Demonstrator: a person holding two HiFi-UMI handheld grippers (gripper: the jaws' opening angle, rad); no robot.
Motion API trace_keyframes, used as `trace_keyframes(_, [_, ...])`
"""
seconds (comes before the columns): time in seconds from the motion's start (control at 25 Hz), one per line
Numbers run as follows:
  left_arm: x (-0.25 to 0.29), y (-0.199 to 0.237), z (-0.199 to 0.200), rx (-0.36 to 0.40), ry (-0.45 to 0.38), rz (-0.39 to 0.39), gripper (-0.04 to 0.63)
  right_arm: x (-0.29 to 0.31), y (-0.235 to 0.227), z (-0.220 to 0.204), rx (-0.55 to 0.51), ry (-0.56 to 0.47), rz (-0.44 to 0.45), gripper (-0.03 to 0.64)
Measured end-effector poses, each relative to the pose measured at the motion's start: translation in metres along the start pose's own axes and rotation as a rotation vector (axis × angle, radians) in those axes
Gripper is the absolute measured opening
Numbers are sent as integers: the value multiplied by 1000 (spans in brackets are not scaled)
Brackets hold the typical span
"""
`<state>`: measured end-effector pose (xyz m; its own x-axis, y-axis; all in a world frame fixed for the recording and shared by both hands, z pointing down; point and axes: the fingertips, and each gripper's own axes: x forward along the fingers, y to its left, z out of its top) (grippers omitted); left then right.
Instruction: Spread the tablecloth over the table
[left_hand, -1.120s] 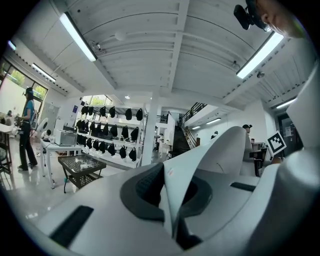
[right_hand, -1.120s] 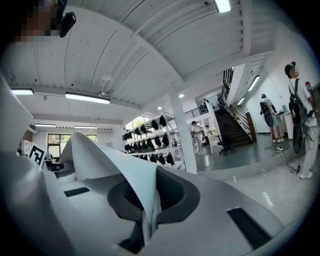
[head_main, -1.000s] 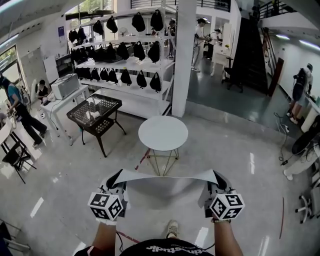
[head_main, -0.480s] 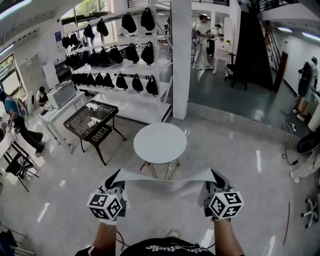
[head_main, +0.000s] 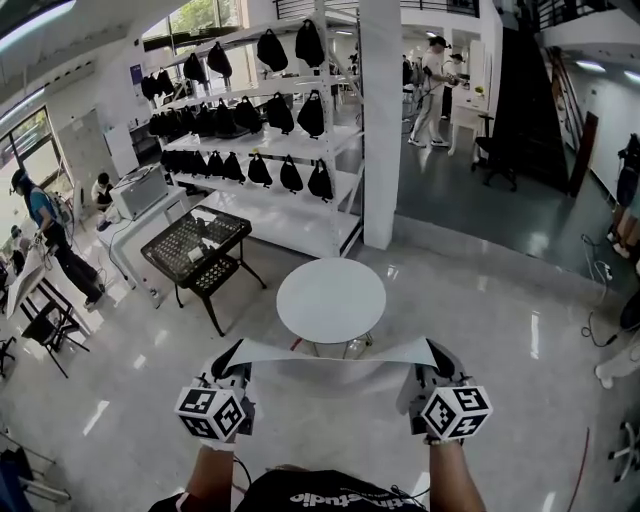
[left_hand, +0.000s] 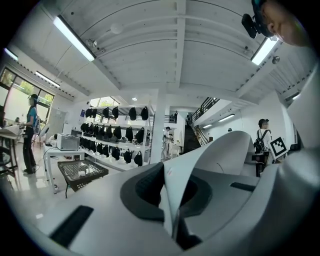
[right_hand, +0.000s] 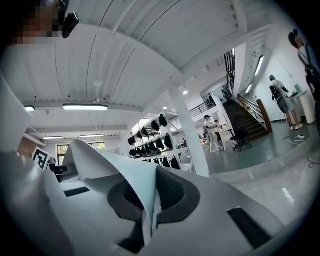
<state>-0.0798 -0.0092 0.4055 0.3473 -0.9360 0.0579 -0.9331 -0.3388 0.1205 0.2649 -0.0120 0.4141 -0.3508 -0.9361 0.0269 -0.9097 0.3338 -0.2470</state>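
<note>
A pale grey tablecloth (head_main: 330, 352) hangs stretched between my two grippers in the head view, its top edge taut. My left gripper (head_main: 232, 362) is shut on its left corner and my right gripper (head_main: 432, 360) on its right corner. Beyond the cloth stands the round white table (head_main: 331, 299), bare, on thin metal legs. In the left gripper view the tablecloth (left_hand: 210, 160) is pinched between the dark pads and curls off to the right. In the right gripper view the tablecloth (right_hand: 107, 162) is clamped in the same way and sweeps to the left.
A black mesh-top table (head_main: 197, 244) stands left of the round table. White shelves with black bags (head_main: 262, 170) and a white pillar (head_main: 380, 120) lie behind. People stand at the far left (head_main: 50, 240) and back right (head_main: 436, 90). Glossy floor surrounds the table.
The round table has come slightly nearer and shifted a little right in the head view. Both grippers keep the cloth stretched at the same height.
</note>
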Motion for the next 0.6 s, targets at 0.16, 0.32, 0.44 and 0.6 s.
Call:
trace_keyframes(0.16, [6, 5, 3, 2, -8, 20, 17, 16, -2, 2, 4, -3, 21, 28])
trace_keyframes(0.32, [13, 11, 7, 5, -5, 33, 17, 28, -2, 1, 9, 11, 31, 28])
trace_keyframes(0.44, [25, 16, 6, 7, -1, 34, 17, 39, -5, 1, 4, 13, 28, 28])
trace_keyframes(0.6, [47, 22, -2, -6, -2, 26, 17, 53, -16, -2, -1, 16, 14, 28])
